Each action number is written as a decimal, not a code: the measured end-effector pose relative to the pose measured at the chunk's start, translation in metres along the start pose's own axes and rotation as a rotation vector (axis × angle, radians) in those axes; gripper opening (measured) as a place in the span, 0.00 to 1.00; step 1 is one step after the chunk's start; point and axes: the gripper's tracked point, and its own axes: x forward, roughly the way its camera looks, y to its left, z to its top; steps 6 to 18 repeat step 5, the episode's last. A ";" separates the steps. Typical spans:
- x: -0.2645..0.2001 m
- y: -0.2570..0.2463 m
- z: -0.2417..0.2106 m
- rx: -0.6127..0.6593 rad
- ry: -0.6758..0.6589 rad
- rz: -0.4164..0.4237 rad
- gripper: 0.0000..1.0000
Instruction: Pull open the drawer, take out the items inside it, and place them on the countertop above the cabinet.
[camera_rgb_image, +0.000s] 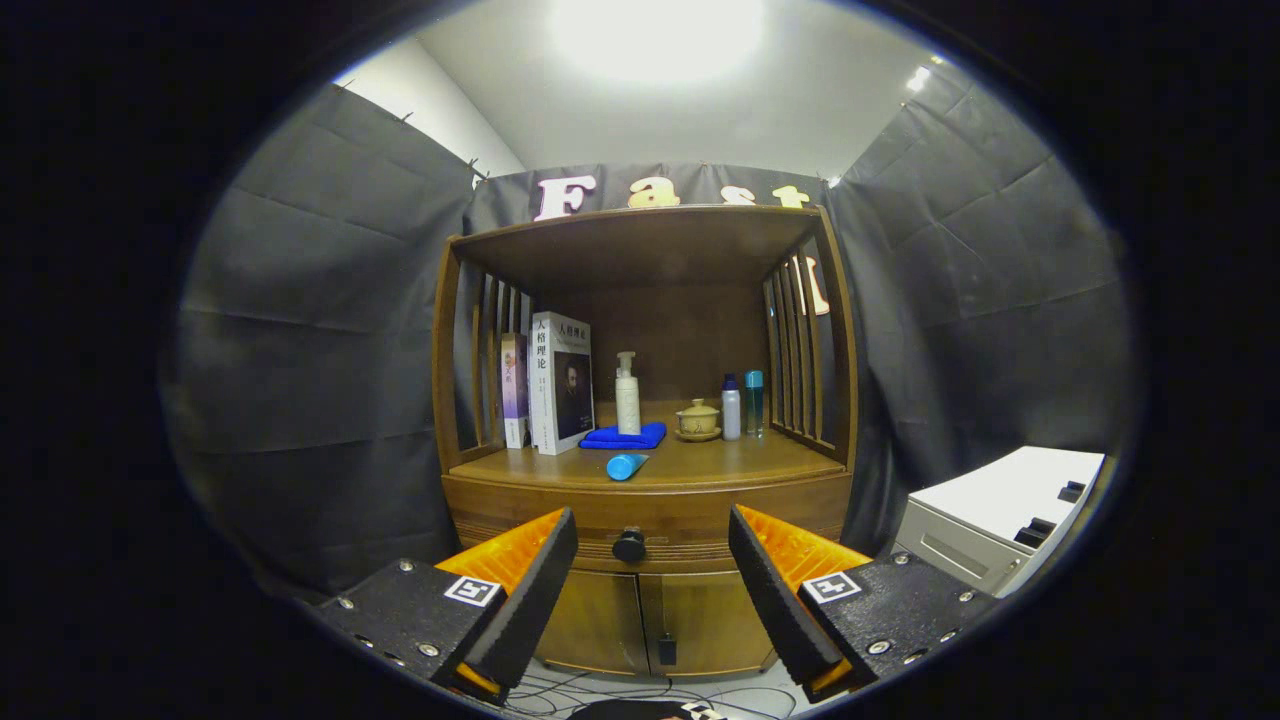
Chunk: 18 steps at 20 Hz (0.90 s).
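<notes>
Gripper (652, 560): jaws spread wide, holding nothing. Drawer (650, 520): shut, its dark knob (629, 545) between the jaws, beyond them. Worktop (720, 462) above carries: blue tube (626, 466) lying at front; blue cloth (624, 436) under pump bottle (627, 395); books (560, 382); lidded cup (698, 420); two small bottles (742, 405).

Gripper (652, 545): fingers spread wide, touching nothing; their outer bodies are cut off below. Drawer (645, 520): closed behind its knob (629, 545), so its contents are hidden. The fingers cover the drawer front's two ends and the upper outer corners of the cabinet doors (655, 620). White pump bottle (627, 395): its foot is hidden in the blue cloth (624, 436). Small lidded pot (698, 420): too small to identify further. Grey-white unit (1000, 525): partly cut off at the view's rim.
</notes>
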 end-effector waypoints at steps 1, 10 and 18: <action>0.000 -0.001 0.001 -0.003 -0.002 0.001 0.94; 0.000 0.000 0.003 0.002 -0.005 0.004 0.94; 0.000 0.000 0.003 0.002 -0.005 0.004 0.94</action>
